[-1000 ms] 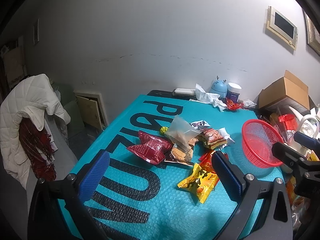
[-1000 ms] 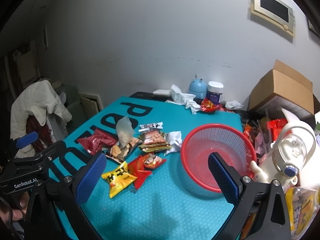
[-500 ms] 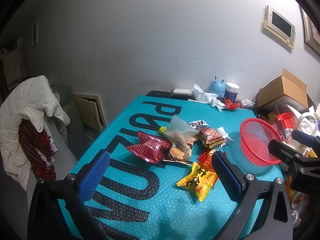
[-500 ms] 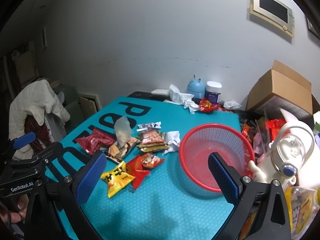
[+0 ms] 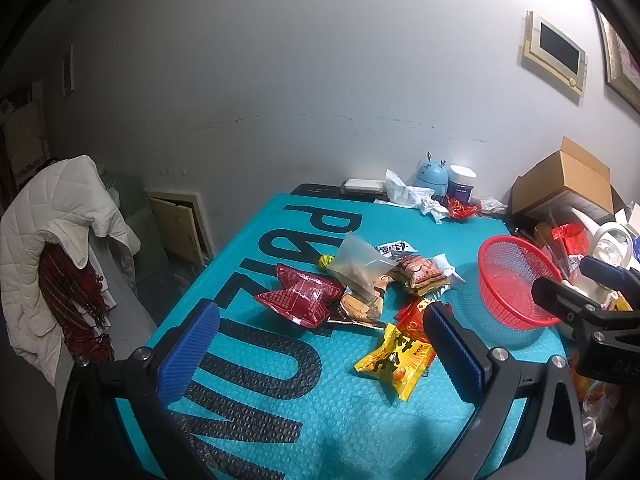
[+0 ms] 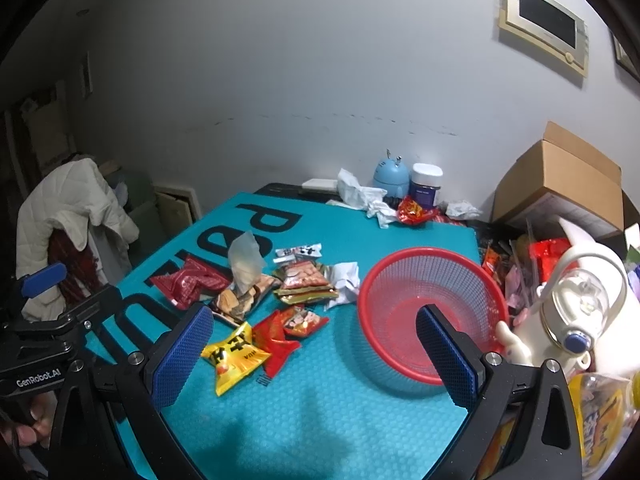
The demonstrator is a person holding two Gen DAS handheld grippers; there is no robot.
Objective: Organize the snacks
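Several snack packets lie in a loose heap on the teal mat (image 5: 280,408) (image 6: 320,412): a yellow packet (image 5: 394,360) (image 6: 234,356), a dark red packet (image 5: 298,298) (image 6: 190,284), a clear bag (image 5: 358,266) (image 6: 245,260), an orange-red packet (image 6: 298,322) and a flat noodle pack (image 5: 420,278) (image 6: 306,280). An empty red mesh basket (image 5: 516,280) (image 6: 430,308) stands right of the heap. My left gripper (image 5: 320,344) hangs open above the mat's near side, holding nothing. My right gripper (image 6: 316,346) is open too, between the heap and the basket.
At the back stand a blue round device (image 6: 391,176), a white-lidded jar (image 6: 426,184) and crumpled tissue (image 6: 360,196). A cardboard box (image 6: 560,184), a white kettle (image 6: 580,304) and clutter crowd the right side. A chair with a white jacket (image 5: 60,232) stands left.
Both grippers have drawn back and up a little, so the mat and basket look slightly farther away. Nothing on the mat has moved.
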